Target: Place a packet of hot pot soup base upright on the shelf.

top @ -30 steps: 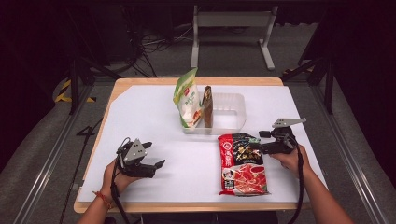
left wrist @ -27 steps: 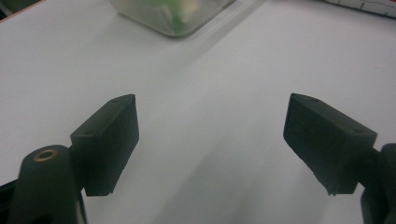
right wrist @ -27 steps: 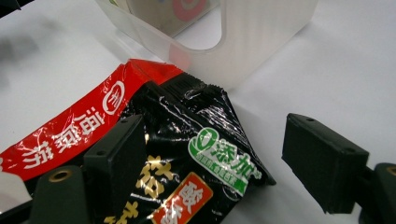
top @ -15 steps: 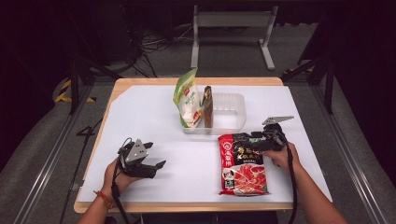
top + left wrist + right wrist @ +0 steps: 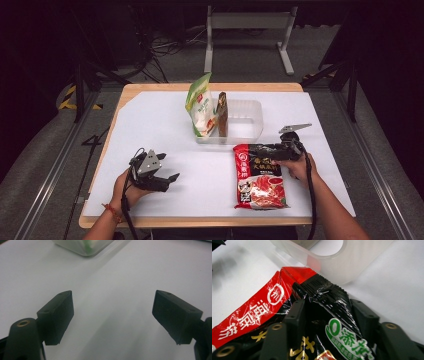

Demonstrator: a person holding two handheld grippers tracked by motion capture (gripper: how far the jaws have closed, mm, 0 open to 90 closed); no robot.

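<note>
A red and black noodle packet [image 5: 260,175] lies flat on the white table sheet at the front right, its top edge close to the clear tub. My right gripper [image 5: 272,150] reaches in from the right over that top edge. In the right gripper view its jaws have just been closing, and the crinkled black top of the packet [image 5: 329,315] is bunched between the two pads of the gripper [image 5: 327,302]. My left gripper [image 5: 170,179] rests open on the sheet at the front left, with only bare sheet between its jaws [image 5: 112,305].
A clear plastic tub [image 5: 252,131] stands mid-table behind the packet, holding an upright green and white bag [image 5: 200,105] and a thin brown packet [image 5: 222,112]. Its wall [image 5: 342,262] sits just beyond my right jaws. The wooden table edge [image 5: 200,222] frames the sheet.
My right gripper has moved left and down onto the packet's top edge, and its jaws have narrowed around it. The left hand has stayed put.
</note>
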